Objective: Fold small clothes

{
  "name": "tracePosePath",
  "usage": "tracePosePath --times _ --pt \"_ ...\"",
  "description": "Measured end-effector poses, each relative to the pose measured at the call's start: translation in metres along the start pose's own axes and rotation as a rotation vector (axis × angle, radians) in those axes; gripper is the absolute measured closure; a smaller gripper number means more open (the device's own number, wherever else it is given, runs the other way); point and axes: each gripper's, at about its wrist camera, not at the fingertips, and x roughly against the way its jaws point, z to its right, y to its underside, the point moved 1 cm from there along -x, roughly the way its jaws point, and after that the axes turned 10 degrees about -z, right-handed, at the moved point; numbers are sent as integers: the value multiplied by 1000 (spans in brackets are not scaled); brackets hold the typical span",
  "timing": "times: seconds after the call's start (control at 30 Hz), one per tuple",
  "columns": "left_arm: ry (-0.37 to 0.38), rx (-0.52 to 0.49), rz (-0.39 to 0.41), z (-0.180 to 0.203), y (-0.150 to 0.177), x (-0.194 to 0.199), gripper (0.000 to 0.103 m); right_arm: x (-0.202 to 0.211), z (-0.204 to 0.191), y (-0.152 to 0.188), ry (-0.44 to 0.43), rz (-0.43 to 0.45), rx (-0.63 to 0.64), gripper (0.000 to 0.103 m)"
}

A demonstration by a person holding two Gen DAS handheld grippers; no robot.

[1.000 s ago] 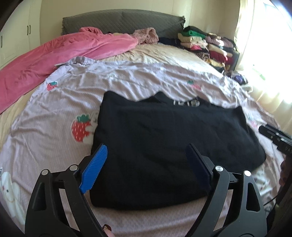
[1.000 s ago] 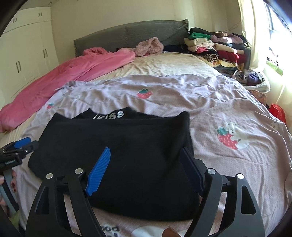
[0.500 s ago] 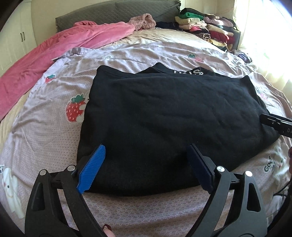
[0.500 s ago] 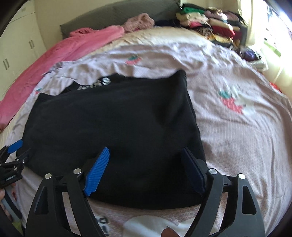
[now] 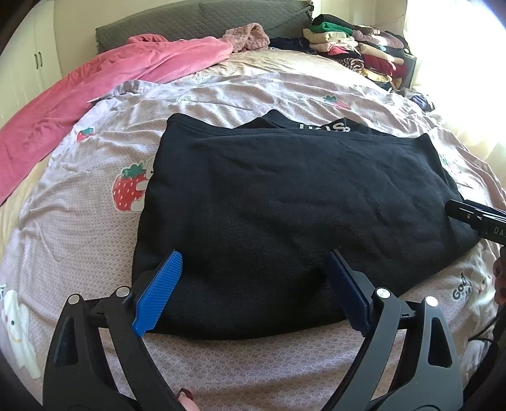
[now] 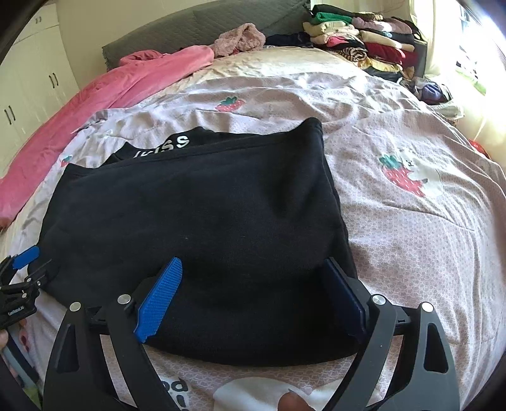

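A black sweatshirt [image 5: 294, 202] with white lettering at its far edge lies folded flat on the bed; it also shows in the right wrist view [image 6: 202, 218]. My left gripper [image 5: 253, 262] is open, its blue-padded fingers just above the garment's near left part. My right gripper [image 6: 253, 268] is open above the garment's near right part. Each gripper shows at the edge of the other's view: the right gripper [image 5: 477, 216] at the garment's right edge, the left gripper [image 6: 22, 278] at its left edge. Neither holds cloth.
The bed has a lilac strawberry-print cover [image 5: 79, 227]. A pink blanket [image 5: 104, 79] lies along the left side. A stack of folded clothes [image 5: 354, 53] sits at the far right near a bright window. A grey headboard [image 5: 196, 19] is at the back.
Both grippers have moved forward and lower toward the sweatshirt's near edge. Their jaws stayed open. The garment has not moved.
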Motion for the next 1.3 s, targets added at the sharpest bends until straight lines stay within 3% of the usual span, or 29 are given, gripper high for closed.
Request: tracePosePath --times 0.1,0.8,1.3 --pt "3 0 -1 0 0 1 16 1 -1 -1 -14 3 -1 8" --pt "19 32 27 -9 -7 23 10 22 -18 0 -64 79 51 7" --pt "29 62 50 -23 -13 37 10 39 -42 2 -49 128 117 5"
